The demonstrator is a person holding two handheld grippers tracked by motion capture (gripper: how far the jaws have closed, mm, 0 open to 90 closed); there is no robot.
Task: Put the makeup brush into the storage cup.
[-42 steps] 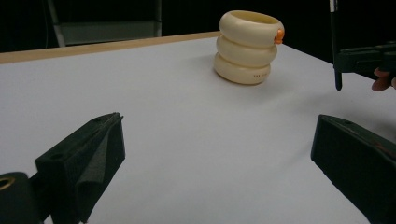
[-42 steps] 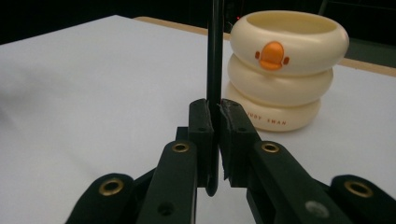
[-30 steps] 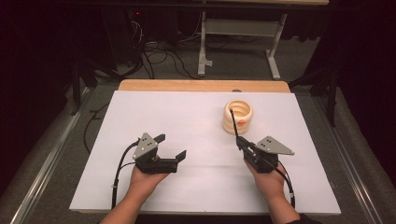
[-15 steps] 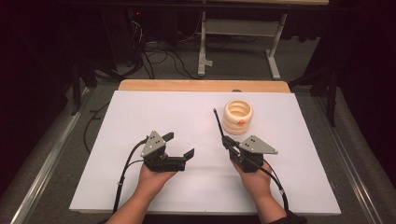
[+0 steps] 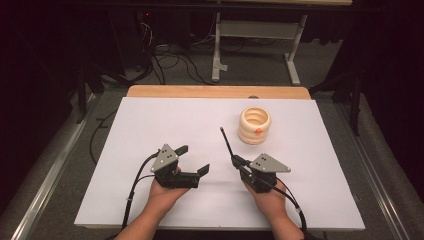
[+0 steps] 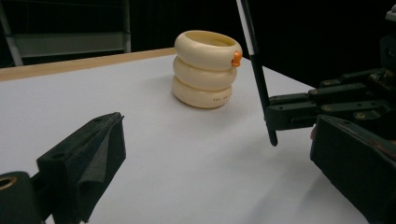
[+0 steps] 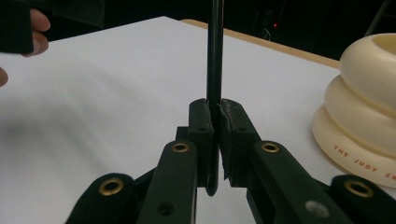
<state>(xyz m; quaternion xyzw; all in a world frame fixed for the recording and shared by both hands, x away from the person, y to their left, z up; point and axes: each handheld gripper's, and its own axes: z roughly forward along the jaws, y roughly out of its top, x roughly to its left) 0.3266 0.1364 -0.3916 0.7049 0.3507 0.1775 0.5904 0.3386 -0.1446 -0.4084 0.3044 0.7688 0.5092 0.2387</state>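
White table [image 5: 150, 125]: right tongs [image 7: 214, 116] clamp black rod [image 7: 215, 56]; left tongs [image 5: 194, 161] agape, empty.

You're at a lab-style recording bench, not a home: dim room, a wooden table [image 5: 215, 91] covered by a plain white sheet [image 5: 165, 120]. Behind it, loose cables [image 5: 170, 60] run over grey carpet past a metal equipment stand [image 5: 257, 35]. A small red indicator light [image 5: 146, 14] glows in the dark.

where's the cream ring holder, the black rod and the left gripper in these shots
cream ring holder [image 5: 254, 125]: high view, on its ribbed side.
black rod [image 7: 215, 51]: right gripper view, on the shaft above the closed jaws.
left gripper [image 5: 192, 159]: high view, midway between its open jaws.
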